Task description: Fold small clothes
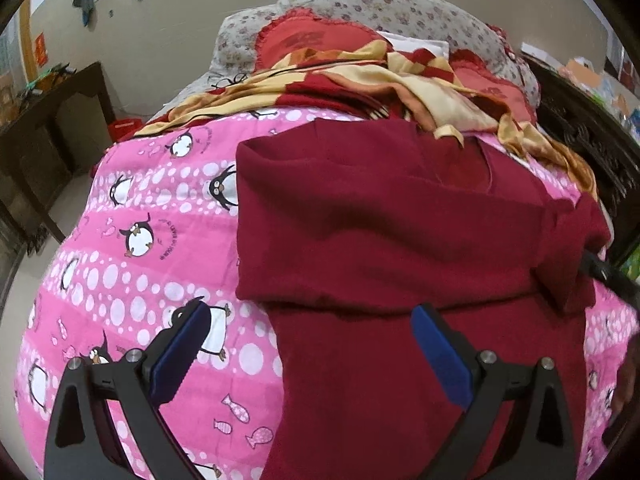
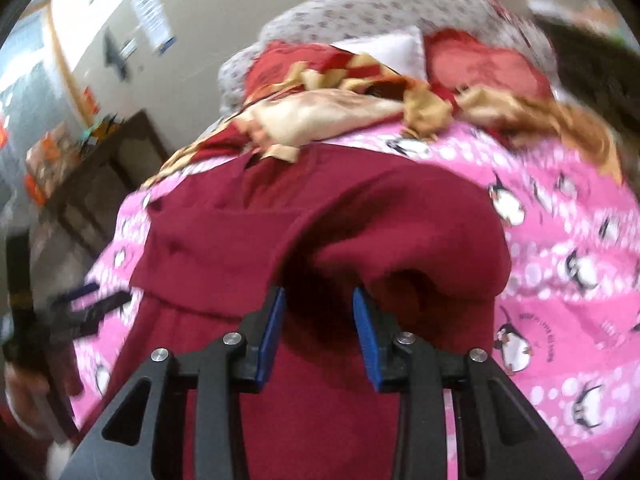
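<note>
Some perhaps-English lettering beside quilt (image 1: 132, 200) penguins

Even, soft indoor light; the right wrist view is smearing.

The pink penguin quilt (image 1: 132, 248) is showing sharply in the left wrist view, while around it (image 2: 568, 264) in the right wrist view everything is blurring; fisheye bending and dark vignetting are ringing both frames.

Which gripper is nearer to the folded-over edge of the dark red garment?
Right. The right gripper sits open just under the folded-over edge of the dark red garment; the left gripper hangs open farther back, over the lower part.
</note>
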`<state>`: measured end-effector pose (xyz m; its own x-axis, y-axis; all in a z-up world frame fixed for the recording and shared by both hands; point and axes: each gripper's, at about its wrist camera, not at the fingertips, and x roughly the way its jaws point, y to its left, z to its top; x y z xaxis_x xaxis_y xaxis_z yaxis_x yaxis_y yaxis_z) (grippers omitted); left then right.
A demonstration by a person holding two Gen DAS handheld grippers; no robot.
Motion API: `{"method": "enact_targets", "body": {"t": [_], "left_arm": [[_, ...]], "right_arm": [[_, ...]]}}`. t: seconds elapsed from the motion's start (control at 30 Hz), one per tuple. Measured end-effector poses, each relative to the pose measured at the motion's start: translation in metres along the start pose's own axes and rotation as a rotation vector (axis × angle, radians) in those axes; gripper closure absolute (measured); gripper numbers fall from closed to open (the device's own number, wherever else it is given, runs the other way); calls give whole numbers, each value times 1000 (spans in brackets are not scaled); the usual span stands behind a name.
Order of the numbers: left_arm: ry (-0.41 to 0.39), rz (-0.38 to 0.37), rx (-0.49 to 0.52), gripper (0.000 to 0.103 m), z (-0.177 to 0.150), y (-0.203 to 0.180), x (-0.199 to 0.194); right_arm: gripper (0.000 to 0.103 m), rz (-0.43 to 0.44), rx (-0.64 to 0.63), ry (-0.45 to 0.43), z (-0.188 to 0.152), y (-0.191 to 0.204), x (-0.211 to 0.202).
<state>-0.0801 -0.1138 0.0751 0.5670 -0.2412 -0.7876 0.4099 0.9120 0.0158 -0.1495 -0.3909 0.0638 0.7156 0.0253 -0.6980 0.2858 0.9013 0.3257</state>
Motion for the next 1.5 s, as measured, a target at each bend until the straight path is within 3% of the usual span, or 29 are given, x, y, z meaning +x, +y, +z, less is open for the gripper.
{"method": "enact_targets", "body": {"t": [0.07, 0.13, 0.23, 0.27, 0.37, 0.43, 0.6, 0.77, 1.0, 1.1, 1.2, 1.23, 1.27, 1.37, 1.5], "left_arm": [[-12, 16, 10, 1, 0, 3, -4], [-16, 26, -4, 1, 1, 9, -6], [-27, 30, -58, 1, 5, 23, -11], [-31, 34, -71, 1, 7, 26, -12], [-37, 40, -100, 1, 11, 35, -13], [-36, 36, -102, 1, 13, 36, -12], [-47, -19, -56, 1, 19, 15, -3], [-61, -146, 36, 1, 52, -34, 12], [-32, -251, 75, 1, 104, -99, 50], [-2, -256, 129, 3, 117, -129, 67], [41, -262, 153, 21, 123, -151, 86], [60, -280, 156, 36, 123, -156, 91], [85, -307, 156, 60, 123, -161, 96], [102, -355, 119, 89, 122, -160, 92], [-46, -322, 84, 92, 123, -128, 45]], "right_arm": [[53, -23, 63, 36, 9, -7, 18], [53, -38, 51, 8, 19, 1, 25], [53, -102, -140, -69, 29, 44, 32], [53, -99, -261, -72, 27, 66, 35], [53, -5, -486, 18, 8, 107, 44], [53, -26, -543, 19, -7, 113, 40], [53, -28, -372, 21, -25, 66, 8], [50, -42, -173, 14, -34, 11, -21], [50, -46, -73, -14, -43, -17, -38], [50, -45, -70, -30, -44, -19, -42], [50, -39, -60, -37, -43, -24, -44], [50, -38, -57, -38, -43, -25, -44], [50, -36, -54, -39, -43, -26, -45], [50, -37, -39, -39, -41, -29, -45], [50, -36, -35, -61, -39, -29, -49]]}}
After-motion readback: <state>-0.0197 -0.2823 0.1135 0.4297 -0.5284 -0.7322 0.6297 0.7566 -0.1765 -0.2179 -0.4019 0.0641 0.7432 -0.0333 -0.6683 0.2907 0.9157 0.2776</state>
